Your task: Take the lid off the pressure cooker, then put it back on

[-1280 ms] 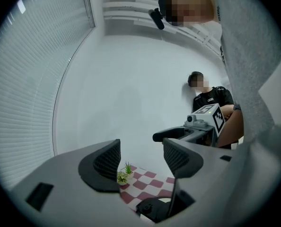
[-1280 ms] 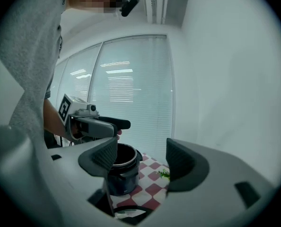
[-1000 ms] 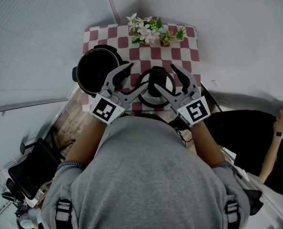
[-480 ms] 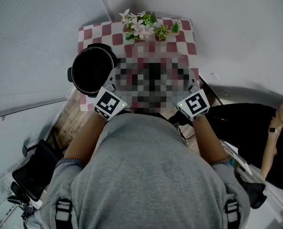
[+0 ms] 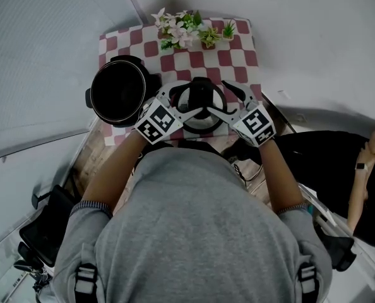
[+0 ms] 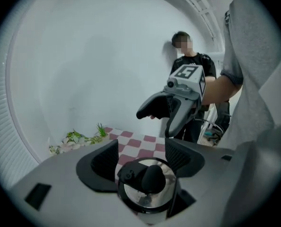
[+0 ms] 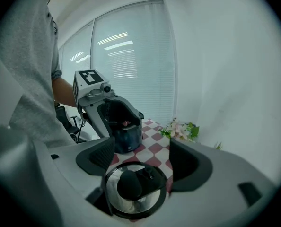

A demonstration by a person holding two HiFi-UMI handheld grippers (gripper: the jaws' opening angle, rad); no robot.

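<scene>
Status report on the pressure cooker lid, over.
Left claw open; right claw open, jaws just widened. Lid low between both, ungripped, lying on the cloth beside the open pot. Nothing in the way.

My head view looks steeply down; my two gripper views sit close, facing each other across the lid, which all three share

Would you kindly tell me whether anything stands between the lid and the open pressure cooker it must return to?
Nothing visible on the table does: only checked tablecloth lies between the lid and the open pressure cooker at its left; the flowers stand farther back.
</scene>
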